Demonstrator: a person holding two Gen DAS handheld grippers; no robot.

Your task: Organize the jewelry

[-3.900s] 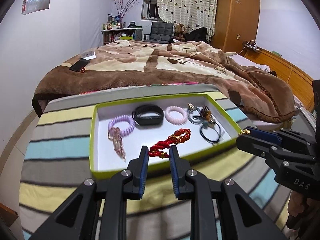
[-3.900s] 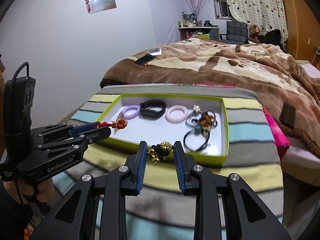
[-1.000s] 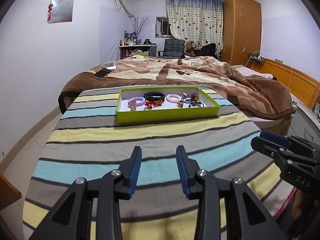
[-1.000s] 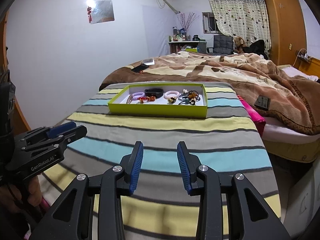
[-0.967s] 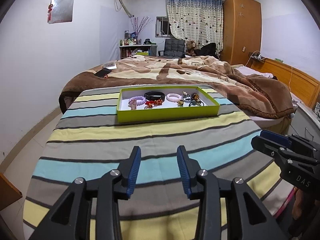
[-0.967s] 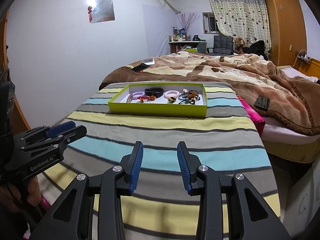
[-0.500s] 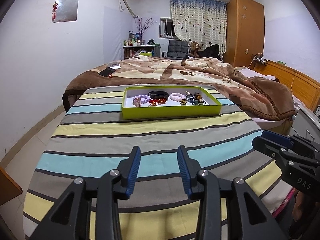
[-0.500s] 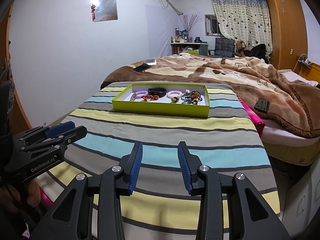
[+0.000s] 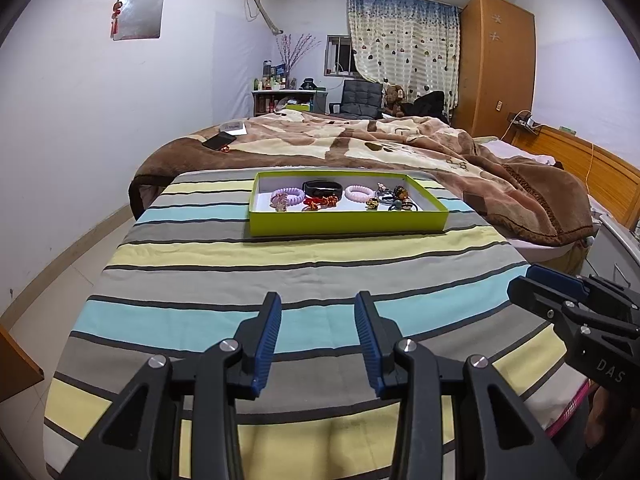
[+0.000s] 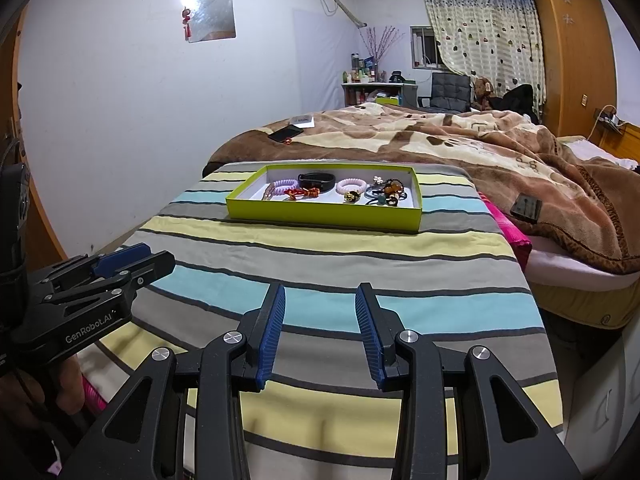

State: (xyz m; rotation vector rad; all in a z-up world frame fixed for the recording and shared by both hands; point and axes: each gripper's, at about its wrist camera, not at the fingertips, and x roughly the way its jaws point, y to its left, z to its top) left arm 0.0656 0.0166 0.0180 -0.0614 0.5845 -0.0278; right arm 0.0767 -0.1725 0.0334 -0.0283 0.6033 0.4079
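Observation:
A lime green tray (image 9: 348, 222) (image 10: 320, 213) stands at the far end of the striped table. It holds a purple coil band (image 9: 289, 194), a black band (image 9: 322, 188), a pink coil band (image 9: 358, 192), a red knotted bracelet (image 9: 320, 201) and several dark hair ties with beads (image 9: 396, 199). My left gripper (image 9: 317, 334) is open and empty, low over the near table edge, far from the tray. My right gripper (image 10: 320, 326) is open and empty at the same distance. Each gripper shows in the other's view, the right one (image 9: 560, 292) and the left one (image 10: 132, 260).
The striped cloth (image 9: 280, 280) covers the table. A bed with a brown blanket (image 9: 360, 144) lies behind the tray, with a phone (image 9: 218, 141) on it. A pink cloth (image 10: 508, 228) hangs at the table's right edge. A wardrobe (image 9: 496, 68) and a desk stand at the back.
Both grippers let go of their jewelry into the tray, then drew back toward the near table edge. In the last second they rose slightly and stayed open.

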